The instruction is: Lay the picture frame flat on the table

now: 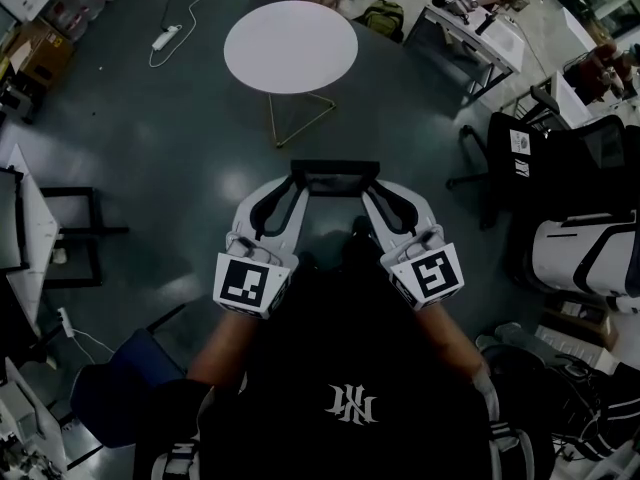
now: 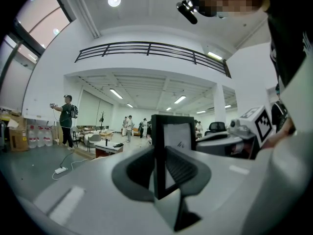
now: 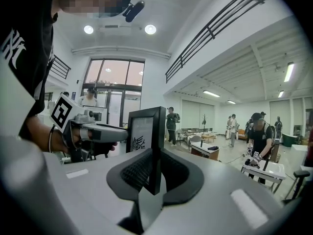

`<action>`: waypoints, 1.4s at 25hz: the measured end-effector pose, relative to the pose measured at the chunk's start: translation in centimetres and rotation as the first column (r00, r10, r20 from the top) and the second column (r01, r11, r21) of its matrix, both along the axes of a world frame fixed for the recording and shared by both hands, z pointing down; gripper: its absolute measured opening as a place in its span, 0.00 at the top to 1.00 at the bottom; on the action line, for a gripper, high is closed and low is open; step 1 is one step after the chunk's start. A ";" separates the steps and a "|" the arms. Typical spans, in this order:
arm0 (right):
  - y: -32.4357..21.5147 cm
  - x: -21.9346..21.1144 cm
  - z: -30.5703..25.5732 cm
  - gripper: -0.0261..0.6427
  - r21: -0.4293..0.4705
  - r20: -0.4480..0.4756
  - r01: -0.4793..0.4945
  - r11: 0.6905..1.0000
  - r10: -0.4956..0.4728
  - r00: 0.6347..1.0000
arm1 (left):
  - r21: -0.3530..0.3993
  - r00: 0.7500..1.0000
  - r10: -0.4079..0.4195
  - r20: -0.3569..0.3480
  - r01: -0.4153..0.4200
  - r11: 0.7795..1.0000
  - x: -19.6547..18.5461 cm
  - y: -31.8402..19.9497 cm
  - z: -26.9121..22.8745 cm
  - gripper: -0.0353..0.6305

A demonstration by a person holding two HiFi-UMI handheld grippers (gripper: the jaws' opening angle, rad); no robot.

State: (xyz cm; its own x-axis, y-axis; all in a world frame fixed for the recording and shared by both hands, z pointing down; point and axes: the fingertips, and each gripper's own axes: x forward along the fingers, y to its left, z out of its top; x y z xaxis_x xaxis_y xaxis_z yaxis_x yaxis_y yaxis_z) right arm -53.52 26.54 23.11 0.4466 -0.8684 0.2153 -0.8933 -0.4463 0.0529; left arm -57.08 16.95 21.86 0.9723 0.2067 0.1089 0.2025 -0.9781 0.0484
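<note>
Head view: carrying frame mid-air over floor, well short of round white counter ahead. Clamped on left edge by left hand-held gripper, on right edge by right hand-held gripper; confirmed in both gripper views. Step in hand, judging by this: transport, nothing laid down yet. Next: walk up to counter, tip frame flat, lower onto top, then release both sides.
</note>
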 end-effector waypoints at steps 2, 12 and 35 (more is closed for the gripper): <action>0.0 0.6 0.4 0.89 0.004 0.001 0.005 1.000 -0.005 1.000 | -0.001 1.000 -0.010 0.014 0.010 1.000 0.5 0.0 0.2 0.84; 0.6 6.1 0.2 0.89 0.043 0.005 0.048 0.998 -0.048 0.999 | 0.019 0.998 -0.056 0.034 0.056 0.998 5.6 0.8 -0.2 0.85; 8.7 27.6 -1.9 0.89 0.111 0.000 0.155 0.982 -0.156 0.988 | 0.087 0.980 -0.195 0.030 0.192 0.978 25.6 9.5 -3.0 0.85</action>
State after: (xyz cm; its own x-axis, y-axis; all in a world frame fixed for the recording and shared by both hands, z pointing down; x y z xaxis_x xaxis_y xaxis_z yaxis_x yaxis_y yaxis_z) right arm -25.95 35.19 21.22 0.3032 -0.9456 0.1177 -0.9524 -0.3050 0.0035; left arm -31.47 26.48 18.82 0.9878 0.0039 0.1555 0.0089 -0.9995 -0.0313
